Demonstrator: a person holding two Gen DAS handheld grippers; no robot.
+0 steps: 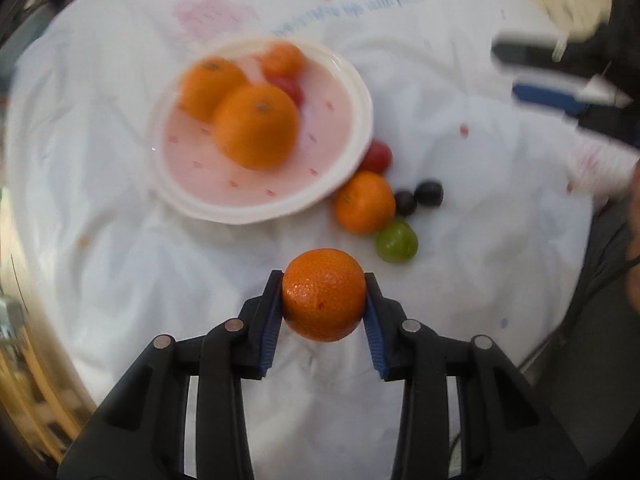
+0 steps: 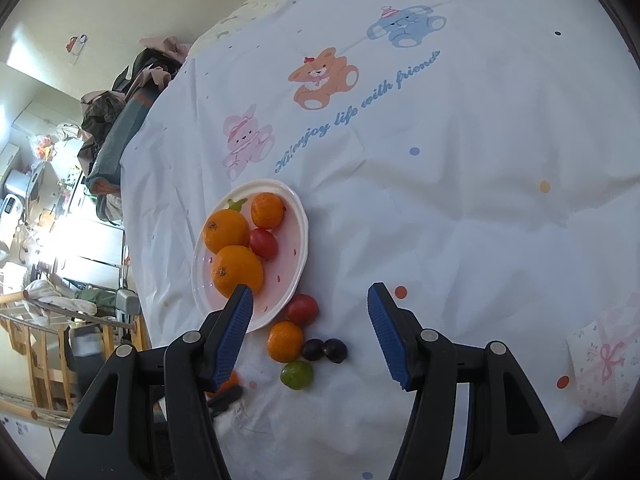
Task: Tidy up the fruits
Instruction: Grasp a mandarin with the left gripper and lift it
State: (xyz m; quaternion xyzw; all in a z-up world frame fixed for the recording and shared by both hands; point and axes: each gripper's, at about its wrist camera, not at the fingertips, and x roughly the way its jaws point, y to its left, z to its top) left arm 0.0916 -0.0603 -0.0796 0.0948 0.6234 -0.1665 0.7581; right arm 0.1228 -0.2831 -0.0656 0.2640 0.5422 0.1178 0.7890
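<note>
One mandarin point(image 1: 324, 294) clamped between left gripper point(image 1: 325, 300) pads, off cloth point(image 1: 460, 100). Plate point(image 1: 356, 92) lies ahead, slightly left; four fruits already in it. Right gripper point(image 2: 310, 294) half open, empty, hovering near loose fruit beside plate rim.

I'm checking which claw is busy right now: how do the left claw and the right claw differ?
The left claw is shut on a small orange, lifted clear of the cloth; the right claw is open and holds nothing. The left claw sits near the loose fruit, while the right claw hangs over the plate edge. Both have blue pads and black arms.
</note>
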